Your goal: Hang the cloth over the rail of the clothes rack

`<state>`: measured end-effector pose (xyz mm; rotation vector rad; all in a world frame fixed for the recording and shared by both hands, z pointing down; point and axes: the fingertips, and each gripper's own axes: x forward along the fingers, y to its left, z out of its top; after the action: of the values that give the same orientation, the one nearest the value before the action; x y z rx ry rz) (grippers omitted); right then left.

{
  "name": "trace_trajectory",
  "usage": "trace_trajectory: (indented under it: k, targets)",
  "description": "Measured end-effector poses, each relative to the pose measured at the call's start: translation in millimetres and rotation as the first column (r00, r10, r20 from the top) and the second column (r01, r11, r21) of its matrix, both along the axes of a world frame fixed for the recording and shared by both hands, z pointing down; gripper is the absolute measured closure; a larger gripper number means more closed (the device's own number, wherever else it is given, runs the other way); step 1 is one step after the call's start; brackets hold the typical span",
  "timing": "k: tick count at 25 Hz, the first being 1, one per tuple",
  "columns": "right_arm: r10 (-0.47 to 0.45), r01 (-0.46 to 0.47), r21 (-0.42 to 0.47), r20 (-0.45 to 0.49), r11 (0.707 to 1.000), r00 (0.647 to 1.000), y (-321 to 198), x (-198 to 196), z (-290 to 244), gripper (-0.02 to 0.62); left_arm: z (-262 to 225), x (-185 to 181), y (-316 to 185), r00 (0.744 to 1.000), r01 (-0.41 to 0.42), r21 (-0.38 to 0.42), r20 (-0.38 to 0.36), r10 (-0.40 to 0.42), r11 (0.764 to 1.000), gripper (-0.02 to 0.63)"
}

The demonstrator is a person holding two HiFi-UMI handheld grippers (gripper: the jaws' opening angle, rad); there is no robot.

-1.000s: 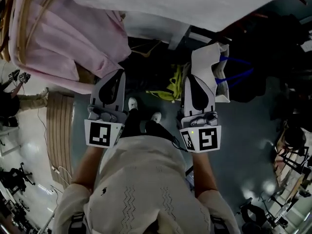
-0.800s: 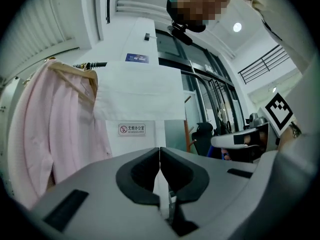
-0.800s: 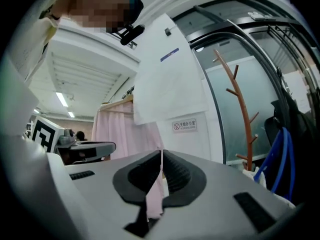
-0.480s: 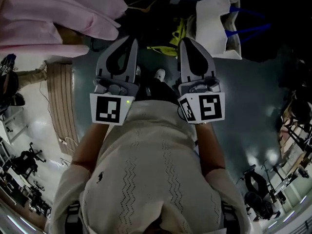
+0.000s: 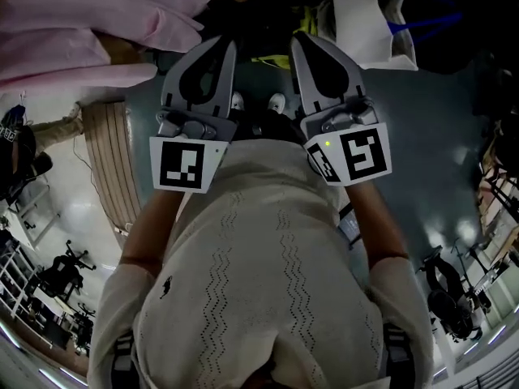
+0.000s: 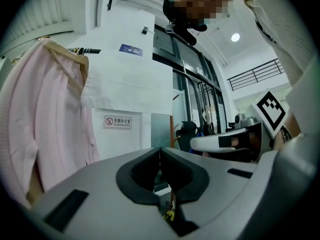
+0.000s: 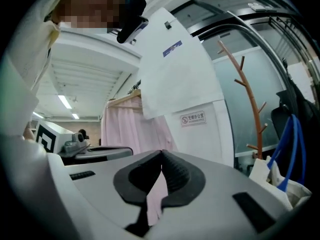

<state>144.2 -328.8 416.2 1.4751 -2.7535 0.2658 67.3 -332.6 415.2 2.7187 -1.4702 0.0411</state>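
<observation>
The white cloth (image 6: 125, 69) hangs down flat from high up ahead of me, a small label near its top; it also shows in the right gripper view (image 7: 180, 74), under dark rack tubes (image 7: 240, 29). In the head view it is out of sight. My left gripper (image 5: 229, 44) and right gripper (image 5: 297, 37) are held side by side close in front of my body, pointing level at the rack. The left gripper's (image 6: 160, 149) jaws meet at the tips with nothing between them. So do the right gripper's (image 7: 161, 153); the pink in its gap is the garment behind.
A pink garment (image 6: 45, 124) hangs on a wooden hanger left of the white cloth and fills the head view's upper left (image 5: 73, 23). A white bag with blue handles (image 5: 369, 14) and a wooden coat tree (image 7: 252, 109) stand at the right. My shoes (image 5: 276, 102) show below.
Both grippers have come down and back toward my body. The white cloth that crossed the top of the head view has passed out of it, and the bag and pink garment have shifted upward.
</observation>
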Motion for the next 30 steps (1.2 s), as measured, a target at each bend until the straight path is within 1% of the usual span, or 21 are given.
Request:
trace_trajectory:
  k: [3,4,7,9,14,19,24,30]
  targets:
    - [-0.128,0.128,0.009,-0.030,0.992,0.991,9,-26,-5,0.577,6,-10,4,1.000,-0.009,-0.003,0.018,0.009,1.000,0.594]
    - [-0.158,0.159,0.011,-0.045,0.987,0.986,11,-31,-6,0.577,7,-10,5,1.000,-0.014,-0.002,0.025,0.014,1.000,0.594]
    - [-0.195,0.196,0.006,-0.064,0.981,0.979,18,-40,-5,0.577,7,-6,6,1.000,-0.018,-0.005,0.007,0.018,1.000,0.594]
    - [-0.191,0.192,0.008,-0.068,0.981,0.979,21,-44,-4,0.577,6,-4,9,1.000,-0.025,-0.006,-0.003,0.025,1.000,0.594]
    - [-0.150,0.150,-0.004,-0.058,0.989,0.987,23,-45,-3,0.577,8,-6,19,0.999,-0.043,-0.016,-0.002,0.043,0.999,0.594]
    - [-0.139,0.137,-0.026,-0.063,0.990,0.988,27,-47,4,0.577,10,-14,18,1.000,-0.026,-0.020,-0.013,0.025,0.999,0.594]
    - [-0.131,0.129,-0.041,-0.056,0.991,0.990,36,-45,9,0.577,10,-13,21,1.000,-0.014,-0.022,-0.023,0.014,1.000,0.594]
    - [-0.116,0.113,-0.052,-0.066,0.992,0.991,33,-49,15,0.577,11,-17,16,0.999,-0.006,-0.029,-0.034,0.005,1.000,0.594]
